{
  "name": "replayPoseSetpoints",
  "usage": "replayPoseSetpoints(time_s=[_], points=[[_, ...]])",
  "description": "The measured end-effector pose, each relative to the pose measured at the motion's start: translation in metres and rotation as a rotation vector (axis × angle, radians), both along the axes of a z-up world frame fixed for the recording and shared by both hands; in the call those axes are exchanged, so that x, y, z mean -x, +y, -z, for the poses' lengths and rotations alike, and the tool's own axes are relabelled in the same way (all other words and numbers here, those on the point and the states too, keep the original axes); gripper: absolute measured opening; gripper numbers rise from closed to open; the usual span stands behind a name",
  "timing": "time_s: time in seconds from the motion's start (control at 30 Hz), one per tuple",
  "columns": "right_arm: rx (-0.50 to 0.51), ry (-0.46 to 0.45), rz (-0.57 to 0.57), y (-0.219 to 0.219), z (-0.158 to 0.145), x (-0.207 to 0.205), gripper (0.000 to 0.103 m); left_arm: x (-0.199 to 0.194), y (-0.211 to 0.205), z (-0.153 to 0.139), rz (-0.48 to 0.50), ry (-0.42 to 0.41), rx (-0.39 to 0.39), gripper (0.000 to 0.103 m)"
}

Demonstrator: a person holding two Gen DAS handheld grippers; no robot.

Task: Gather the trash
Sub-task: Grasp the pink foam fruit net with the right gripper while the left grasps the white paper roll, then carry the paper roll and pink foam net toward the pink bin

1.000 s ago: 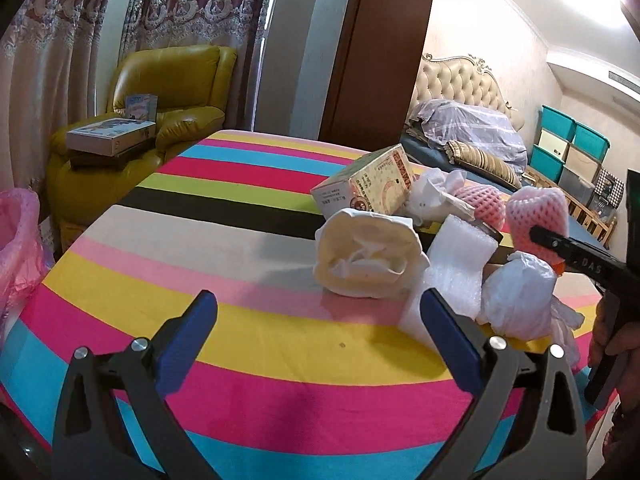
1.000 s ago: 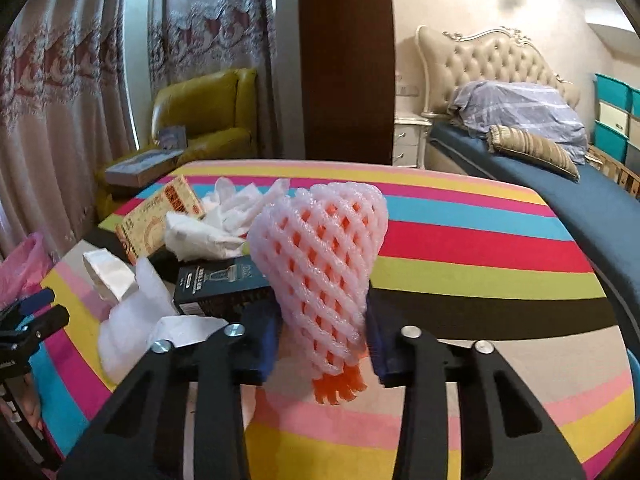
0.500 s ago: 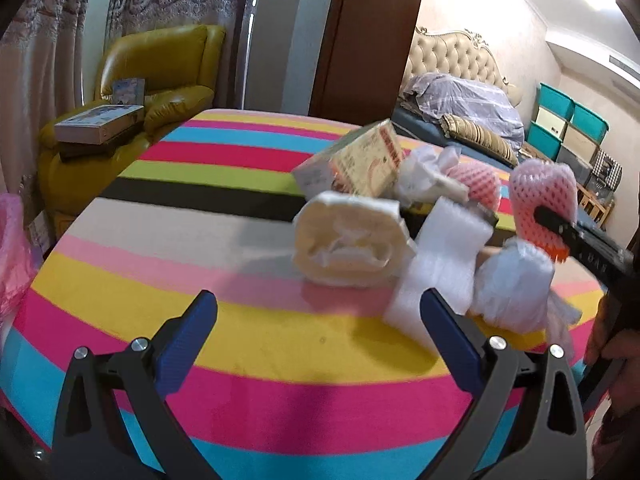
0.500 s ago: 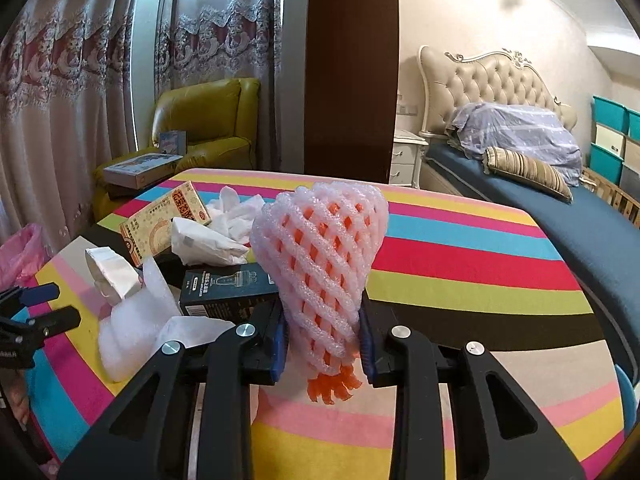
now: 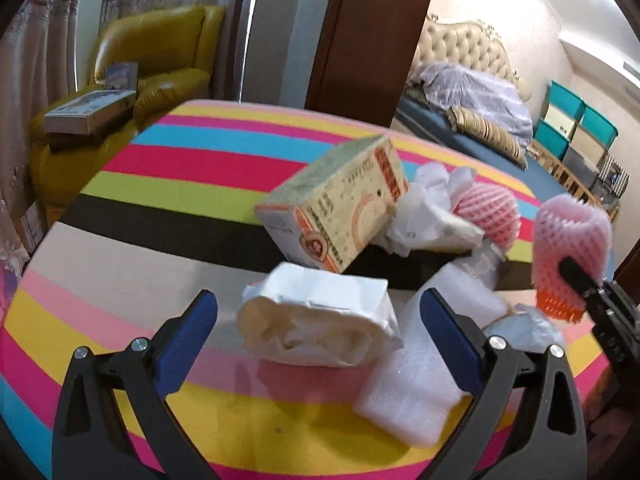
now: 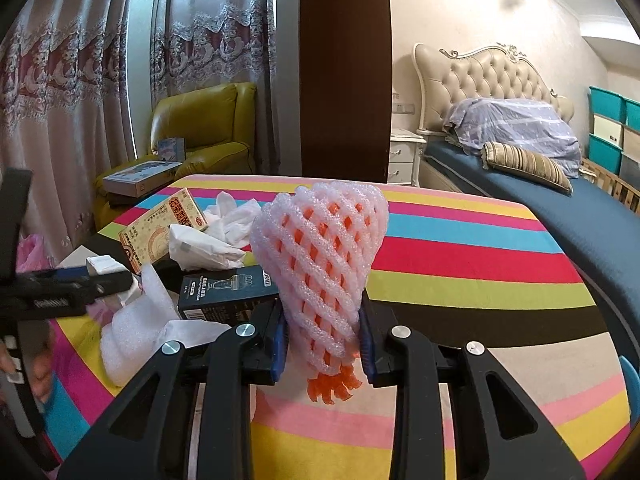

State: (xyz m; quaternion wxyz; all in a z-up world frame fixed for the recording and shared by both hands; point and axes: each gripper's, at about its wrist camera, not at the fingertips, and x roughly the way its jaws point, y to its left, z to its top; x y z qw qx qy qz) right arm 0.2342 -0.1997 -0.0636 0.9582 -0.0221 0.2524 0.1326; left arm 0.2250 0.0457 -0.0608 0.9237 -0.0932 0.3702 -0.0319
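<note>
A pile of trash lies on the striped table (image 5: 168,200). My left gripper (image 5: 318,330) is open, its blue pads on either side of a crumpled white paper bag (image 5: 316,320) without touching it. Behind the bag lean a yellow carton (image 5: 340,216), white tissue (image 5: 428,216) and a pink foam net (image 5: 490,208). A white foam sheet (image 5: 420,368) lies to the right. My right gripper (image 6: 322,340) is shut on a pink-and-orange foam fruit net (image 6: 324,264), held upright above the table; the same fruit net (image 5: 570,240) shows at the right edge of the left wrist view.
A dark box (image 6: 228,292) lies by the foam sheet (image 6: 132,332). A yellow armchair (image 5: 152,80) with boxes stands beyond the table's far left, a bed (image 6: 520,168) to the right, and a pink bag (image 6: 28,248) low at the left.
My left gripper has moved in toward the paper bag, which now sits between its open fingers. My right gripper closed a little tighter on the fruit net and stayed in place.
</note>
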Motion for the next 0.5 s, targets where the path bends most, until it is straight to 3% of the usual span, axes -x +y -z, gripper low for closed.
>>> replayPoseSetpoints(time_s=[0.1,0.13,0.17,0.4,0.5], points=[[-0.003,0.001,0.001,0.000,0.001,0.000,0.029,-0.004,-0.005,0.008,0.007,0.004,-0.020,0.094],[-0.003,0.001,0.001,0.000,0.000,0.000,0.029,-0.004,-0.003,0.007,0.006,0.002,-0.007,0.089],[-0.003,0.001,0.000,0.000,0.000,0.000,0.029,-0.004,-0.001,0.007,0.006,-0.002,0.005,0.078],[-0.004,-0.006,0.002,0.000,0.000,0.001,0.029,0.025,0.001,-0.001,-0.003,-0.091,-0.024,0.076],[0.001,-0.008,0.001,0.001,0.001,0.001,0.029,0.049,0.001,-0.008,-0.018,-0.151,-0.083,0.076]])
